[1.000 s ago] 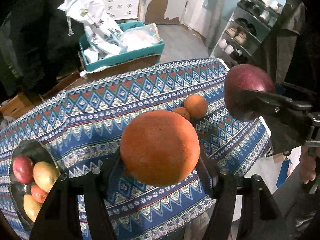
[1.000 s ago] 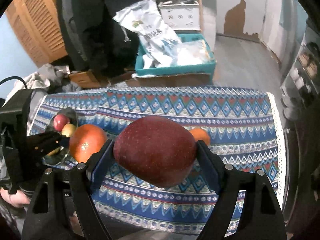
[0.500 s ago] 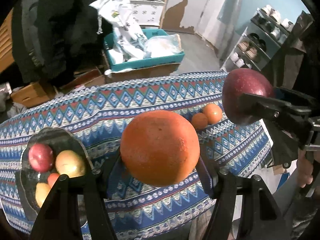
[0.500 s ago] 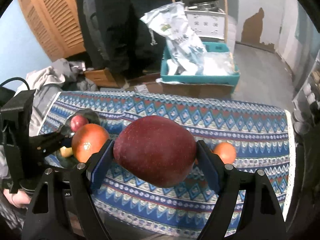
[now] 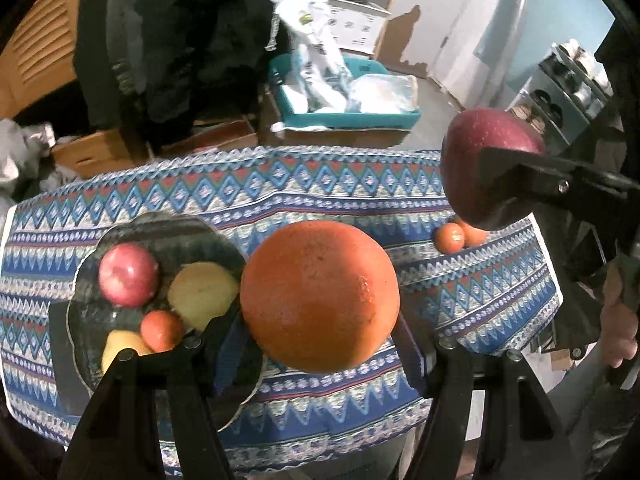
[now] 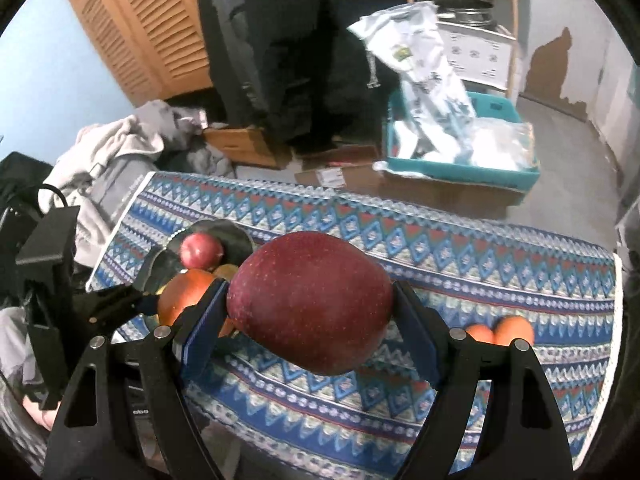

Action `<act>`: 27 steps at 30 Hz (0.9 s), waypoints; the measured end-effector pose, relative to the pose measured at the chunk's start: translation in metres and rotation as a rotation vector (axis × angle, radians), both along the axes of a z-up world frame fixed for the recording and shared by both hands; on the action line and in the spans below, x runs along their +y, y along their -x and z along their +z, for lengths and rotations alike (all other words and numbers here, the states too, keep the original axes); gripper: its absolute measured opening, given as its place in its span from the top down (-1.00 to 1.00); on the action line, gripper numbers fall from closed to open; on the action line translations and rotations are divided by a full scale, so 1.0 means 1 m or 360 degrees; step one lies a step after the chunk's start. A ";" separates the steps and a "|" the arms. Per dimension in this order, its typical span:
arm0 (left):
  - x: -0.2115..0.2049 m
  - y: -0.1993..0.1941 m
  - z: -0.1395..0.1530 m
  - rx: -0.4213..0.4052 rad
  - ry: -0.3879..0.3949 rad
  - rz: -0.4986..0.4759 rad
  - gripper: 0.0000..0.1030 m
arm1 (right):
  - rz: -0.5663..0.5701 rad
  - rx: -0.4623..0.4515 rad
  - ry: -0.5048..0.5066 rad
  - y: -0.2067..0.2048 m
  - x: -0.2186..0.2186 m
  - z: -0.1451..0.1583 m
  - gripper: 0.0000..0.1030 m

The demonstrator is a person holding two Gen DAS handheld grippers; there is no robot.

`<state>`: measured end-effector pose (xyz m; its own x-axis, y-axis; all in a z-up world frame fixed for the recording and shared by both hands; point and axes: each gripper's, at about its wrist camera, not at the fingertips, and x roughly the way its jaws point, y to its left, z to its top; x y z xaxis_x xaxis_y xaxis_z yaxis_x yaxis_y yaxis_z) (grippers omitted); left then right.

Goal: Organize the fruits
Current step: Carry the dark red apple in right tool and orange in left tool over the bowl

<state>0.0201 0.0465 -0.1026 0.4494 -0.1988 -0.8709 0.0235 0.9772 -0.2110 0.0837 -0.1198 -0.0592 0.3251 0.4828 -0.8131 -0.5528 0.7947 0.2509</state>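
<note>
The left gripper [image 5: 320, 320] is clamped on a large orange [image 5: 319, 296], its two fingers pressed against the fruit's sides, held in the air above the near edge of a table under a blue patterned cloth [image 5: 320, 184]. The right gripper [image 6: 310, 328] is clamped the same way on a dark red apple [image 6: 310, 302], also held above the cloth.

The left wrist view shows the inside of a dark glass plate [image 5: 172, 232] at the left end of the table. Four fruits lie in it: one red apple [image 5: 128, 274], two yellow fruits [image 5: 202, 296], and one small orange-red fruit [image 5: 161, 330]. In the right wrist view the held fruit hides most of that plate; only the red apple and part of one yellow fruit are visible there.

Two small oranges [image 5: 450, 237] sit touching each other on the cloth near the table's right end, seen in both views.

Only the right wrist view shows a heap of grey clothing [image 6: 108, 160] beyond the table's left end. Both show a teal crate [image 6: 464, 168] of plastic bags on the floor behind.
</note>
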 end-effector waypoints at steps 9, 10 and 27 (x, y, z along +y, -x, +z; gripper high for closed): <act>0.039 0.014 -0.016 0.0056 -0.0011 0.0099 -0.33 | 0.0096 0.0061 -0.0001 -0.004 0.049 -0.017 -0.58; 0.042 0.016 -0.017 0.0063 -0.0018 0.0109 -0.33 | 0.0115 0.0069 0.0000 -0.004 0.056 -0.020 -0.58; 0.089 0.042 -0.078 0.0321 -0.0043 0.0250 -0.33 | 0.0300 0.0253 0.0075 0.014 0.126 -0.069 -0.58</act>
